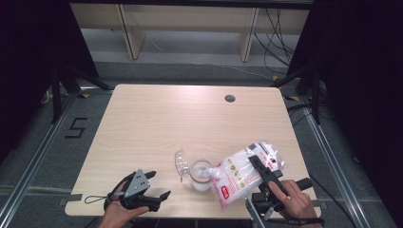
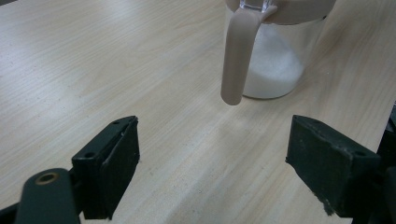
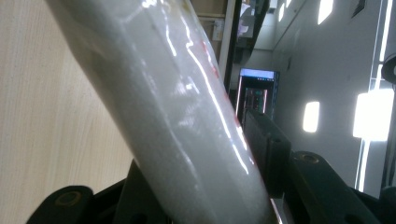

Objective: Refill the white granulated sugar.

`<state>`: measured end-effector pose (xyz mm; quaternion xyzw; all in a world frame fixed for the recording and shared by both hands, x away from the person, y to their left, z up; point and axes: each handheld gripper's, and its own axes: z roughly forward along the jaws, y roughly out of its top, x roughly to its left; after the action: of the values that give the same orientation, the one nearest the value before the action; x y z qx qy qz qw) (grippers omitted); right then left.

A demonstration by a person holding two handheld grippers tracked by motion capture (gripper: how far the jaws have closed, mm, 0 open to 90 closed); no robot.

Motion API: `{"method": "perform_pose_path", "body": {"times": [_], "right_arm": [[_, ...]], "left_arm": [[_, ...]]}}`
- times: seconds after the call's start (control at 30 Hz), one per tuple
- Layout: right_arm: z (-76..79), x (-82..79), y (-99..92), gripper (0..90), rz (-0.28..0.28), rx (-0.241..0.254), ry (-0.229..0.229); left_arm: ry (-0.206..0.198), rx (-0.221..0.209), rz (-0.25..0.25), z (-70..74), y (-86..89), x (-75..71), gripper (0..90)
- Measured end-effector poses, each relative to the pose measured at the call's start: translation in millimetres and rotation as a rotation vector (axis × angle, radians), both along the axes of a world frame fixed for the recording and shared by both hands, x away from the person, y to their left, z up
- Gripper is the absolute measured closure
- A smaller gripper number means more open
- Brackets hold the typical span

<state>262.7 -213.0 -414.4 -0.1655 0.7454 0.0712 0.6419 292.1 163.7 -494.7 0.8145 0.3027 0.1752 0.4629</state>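
Clamps the bag (image 1: 242,175) across its middle with the right gripper (image 1: 254,164), jaws pressed into both faces of the plastic, as seen close up in the right gripper view (image 3: 173,116). Tips it spout-down toward the jar (image 1: 201,175), so that the white grains can run straight into the open mouth. Brings the spout corner to the jar's rim on its right side. Keeps the full end of the bag raised, up and to the right of the jar, most likely to feed the grains downhill.

Leaves the clear lid (image 1: 181,162) swung open on the left of the jar, out of the way of the stream. Shows a low heap of white grains inside the jar (image 2: 275,60); judged partway through the filling.

Parks the left gripper (image 1: 160,184) left of the jar and nearer the front edge of the table (image 1: 157,118), jaws spread wide with nothing between them, aimed at the jar. Probably waits there to steady the jar or shut the lid.

Reaches in from the front edge, right of the jar, with the right hand (image 1: 292,197), gripper slanting up and left toward the jar. Rests the left hand (image 1: 121,213) low at the front edge, left of the jar.
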Motion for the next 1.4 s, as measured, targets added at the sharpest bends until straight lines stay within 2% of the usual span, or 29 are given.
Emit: {"method": "perform_pose_path", "body": {"times": [0.03,0.1,0.13,0.2,0.27,0.33,0.37,0.47,0.5,0.53,0.57,0.6,0.67,0.7,0.73,0.77,0.8,0.83,0.9,0.97,1.0,1.03,1.1,1.13,1.17,1.2,1.23,1.3,1.4], "right_arm": [[0.5,0.8,0.8,63.3,-0.008,-0.004,0.006],[-0.3,2.1,0.3,63.4,-0.027,0.02,0.019],[1.2,3.2,0.0,63.5,-0.013,0.013,0.006],[0.5,2.7,-2.8,63.7,-0.026,0.04,0.012],[3.5,2.3,-3.9,63.9,-0.016,0.009,-0.002],[1.3,1.4,-5.5,64.0,-0.03,0.031,0.01],[0.8,2.1,-5.7,64.1,-0.019,0.03,0.013],[-5.0,0.3,-6.5,64.2,-0.047,0.079,0.043],[-1.4,2.2,-5.2,64.3,-0.013,0.031,0.022],[-4.0,2.0,-5.7,64.3,-0.026,0.053,0.04],[-1.8,2.9,-5.0,64.3,-0.007,0.025,0.018],[-3.7,2.5,-5.4,64.3,-0.023,0.038,0.039],[-4.3,2.5,-5.6,64.3,-0.025,0.045,0.041],[-2.7,3.2,-5.4,64.4,-0.009,0.03,0.026],[-2.4,2.9,-5.8,64.4,-0.011,0.032,0.024],[-3.3,2.5,-6.6,64.4,-0.02,0.048,0.033],[-1.1,2.8,-7.1,64.4,-0.012,0.035,0.019],[-4.7,1.5,-8.7,64.4,-0.044,0.082,0.048],[-0.4,2.6,-8.8,64.5,-0.022,0.047,0.026],[-1.6,1.7,-8.7,64.6,-0.029,0.068,0.036],[0.3,2.2,-7.2,64.6,-0.01,0.047,0.022],[-1.6,1.9,-6.6,64.6,-0.019,0.065,0.037],[-4.2,0.8,-5.6,64.6,-0.033,0.09,0.054],[-0.8,2.6,-4.4,64.6,-0.003,0.047,0.034],[-0.8,2.6,-4.9,64.6,-0.007,0.056,0.036],[-1.3,2.9,-5.8,64.6,-0.011,0.067,0.04],[-1.8,2.2,-6.6,64.6,-0.021,0.074,0.043],[0.5,2.8,-6.8,64.7,-0.006,0.044,0.027],[-1.8,2.3,-6.0,64.7,-0.016,0.057,0.037]], "left_arm": [[-0.003,-0.001,0.0,-0.5,-0.7,0.1,16.7],[-0.007,-0.005,-0.001,-0.3,-1.5,-0.4,16.7],[-0.011,-0.001,-0.004,0.0,-1.0,-0.1,16.7],[0.0,-0.003,0.0,-0.1,-0.2,-0.1,16.7],[-0.002,-0.008,0.001,-0.3,-0.7,-0.3,16.7],[-0.013,0.0,-0.006,0.2,-1.0,-0.2,16.7],[-0.012,-0.004,-0.003,0.2,-1.4,-0.5,16.7],[-0.01,-0.007,-0.001,0.2,-1.3,-0.6,16.8],[-0.014,0.008,-0.004,0.9,-0.1,-0.4,17.0],[-0.014,0.007,-0.004,0.9,-0.1,-0.5,17.0],[-0.014,0.004,-0.004,0.8,-0.3,-0.5,17.0],[-0.013,-0.001,-0.004,0.7,-0.5,-0.6,17.0],[-0.013,-0.004,-0.008,0.7,-0.8,-0.5,17.0],[-0.012,0.006,-0.007,0.9,-0.5,-0.7,17.0],[-0.001,-0.014,-0.004,0.3,-1.8,-1.6,17.0],[0.0,-0.015,-0.004,0.3,-1.8,-1.6,17.0],[-0.011,-0.005,-0.01,0.6,-1.1,-0.7,17.0],[-0.011,0.003,-0.007,0.7,-0.5,-0.5,17.0],[-0.013,0.007,-0.012,0.5,-0.5,-0.2,17.0],[-0.021,0.013,-0.021,1.1,-0.2,0.2,17.0],[-0.002,-0.013,-0.005,0.2,-1.8,-1.4,17.0],[0.0,-0.014,-0.003,0.1,-1.9,-1.5,17.0],[-0.023,0.017,-0.022,0.9,-0.1,0.7,17.0],[-0.013,-0.007,-0.013,-0.2,-1.5,0.0,17.0],[0.002,-0.016,-0.007,-0.7,-2.2,-0.8,17.0],[0.0,-0.02,-0.008,-0.9,-2.5,-0.7,17.0],[0.0,-0.008,-0.007,0.1,-1.8,-1.2,17.0],[0.0,-0.014,-0.004,0.2,-1.9,-1.5,17.0],[-0.022,0.012,-0.021,1.0,-0.3,0.1,17.0]]}}
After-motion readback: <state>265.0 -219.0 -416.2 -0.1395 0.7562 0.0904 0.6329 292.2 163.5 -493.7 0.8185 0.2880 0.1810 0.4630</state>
